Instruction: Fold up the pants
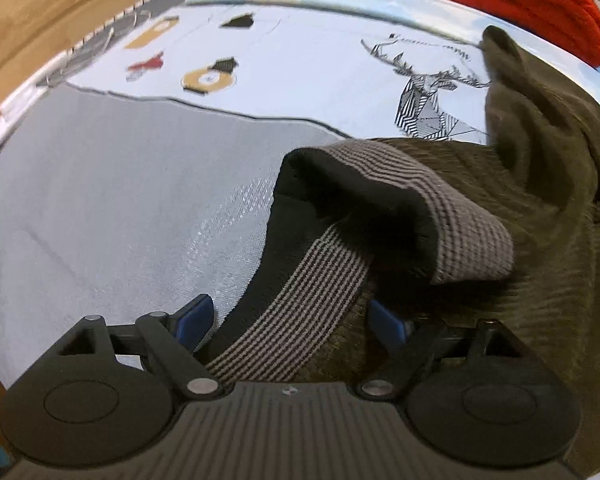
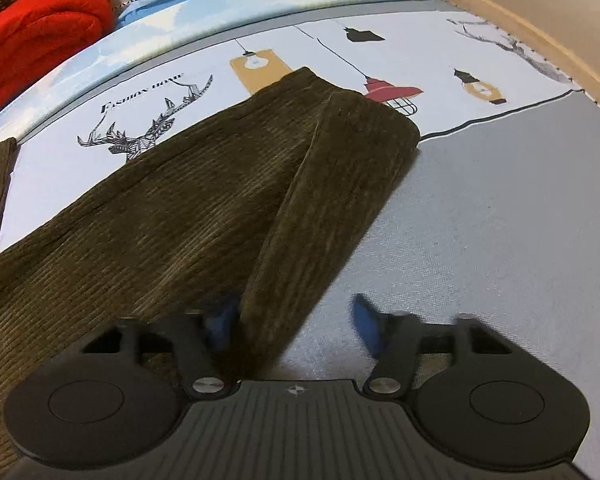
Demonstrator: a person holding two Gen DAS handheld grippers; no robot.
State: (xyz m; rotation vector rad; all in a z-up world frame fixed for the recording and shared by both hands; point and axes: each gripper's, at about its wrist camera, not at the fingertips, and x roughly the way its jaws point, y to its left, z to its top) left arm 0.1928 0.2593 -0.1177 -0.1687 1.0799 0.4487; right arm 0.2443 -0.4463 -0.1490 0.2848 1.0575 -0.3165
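1. Now, your left tool: blue fingers spread wide, with the striped elastic waistband of the pants running up between them. Neither pad presses the cloth, so call it released around the band, not gripping.

2. Your right tool: also spread. Its left blue finger sits against a raised ridge of corduroy, the right one over bare sheet. Both fingers are blurred, so contact is hard to read; nothing is pinched.

3. The pants are olive-brown corduroy, lying on the bed over a printed sheet of grey and pale blue. Waist end is rumpled, band turned over so the dark lining shows. From the right wrist view the legs run away from you, one lapped partly over the other, hems near the red lamp print and beside the deer print.

4. Step in hand, by my reading: taking hold for a fold, early on. The garment is spread out, not squared up.

5. Next move calls for closing both tools, left on the waistband and right on the ridge, then lifting together to align the legs. Catch both layers, or the under layer will drag.

6. Farther out: a red garment is heaped at the far edge of the bed, well apart from the pants.
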